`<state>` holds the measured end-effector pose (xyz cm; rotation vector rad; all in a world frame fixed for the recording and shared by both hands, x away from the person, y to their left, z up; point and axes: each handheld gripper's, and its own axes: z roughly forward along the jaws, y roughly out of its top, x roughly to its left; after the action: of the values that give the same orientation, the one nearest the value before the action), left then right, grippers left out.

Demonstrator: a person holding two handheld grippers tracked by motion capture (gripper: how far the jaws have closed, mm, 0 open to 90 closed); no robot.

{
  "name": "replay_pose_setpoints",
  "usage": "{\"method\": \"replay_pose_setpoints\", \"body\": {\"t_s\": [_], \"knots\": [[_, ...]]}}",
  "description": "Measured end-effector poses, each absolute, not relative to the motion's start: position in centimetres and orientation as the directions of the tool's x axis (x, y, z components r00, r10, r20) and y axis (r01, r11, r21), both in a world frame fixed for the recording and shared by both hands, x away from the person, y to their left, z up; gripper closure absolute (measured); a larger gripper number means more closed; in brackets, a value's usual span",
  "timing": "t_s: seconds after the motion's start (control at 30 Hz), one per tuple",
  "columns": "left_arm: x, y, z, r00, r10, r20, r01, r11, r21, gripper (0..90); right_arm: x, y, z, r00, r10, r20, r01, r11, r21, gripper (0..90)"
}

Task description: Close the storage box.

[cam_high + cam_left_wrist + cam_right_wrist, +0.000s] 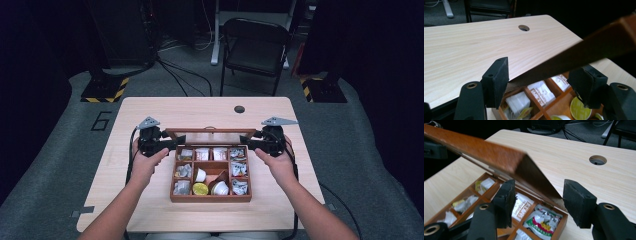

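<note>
Wooden box [210,196] sits at the table [150,107] centre, near our edge, lid [210,132] raised at the far side. We hold the left gripper [176,142] and right gripper [245,142] at the lid's two ends, jaws parted and straddling its edges. Bare tabletop lies beyond and on both sides.

Left gripper [541,82] with black jaws parted either side of a raised dark wooden lid [584,52], compartmented wooden box [534,98] beneath the lid holding white packets [541,92] and a yellow-green capsule [580,110], pale wooden table [474,47] beyond the lid, round hole [524,27] near its far edge
</note>
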<state>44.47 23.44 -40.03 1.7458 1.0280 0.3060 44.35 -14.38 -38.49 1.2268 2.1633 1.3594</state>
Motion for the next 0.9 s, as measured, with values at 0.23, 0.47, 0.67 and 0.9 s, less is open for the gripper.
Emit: {"method": "replay_pose_setpoints", "body": {"t_s": [0.23, 0.47, 0.67, 0.9], "knots": [[42.7, 23.8, -39.9, 0.630, 0.749, -0.205, 0.461, -0.148, 0.875, 33.0, 42.5, -14.8, -38.5, -0.613, 0.773, 0.162, 0.479, 0.200, 0.855, 42.9], [41.6, 24.4, -39.3, 0.627, 0.738, -0.247, 0.483, -0.120, 0.868, 34.3, 41.2, -15.2, -37.8, -0.627, 0.761, 0.164, 0.463, 0.195, 0.865, 44.2], [41.0, 24.6, -38.8, 0.631, 0.740, -0.233, 0.472, -0.127, 0.873, 38.0, 40.8, -15.2, -37.3, -0.637, 0.756, 0.152, 0.456, 0.210, 0.865, 46.2], [40.2, 24.6, -38.3, 0.637, 0.744, -0.203, 0.448, -0.144, 0.882, 40.8, 40.1, -15.3, -37.0, -0.638, 0.760, 0.124, 0.437, 0.225, 0.871, 50.9]]}}
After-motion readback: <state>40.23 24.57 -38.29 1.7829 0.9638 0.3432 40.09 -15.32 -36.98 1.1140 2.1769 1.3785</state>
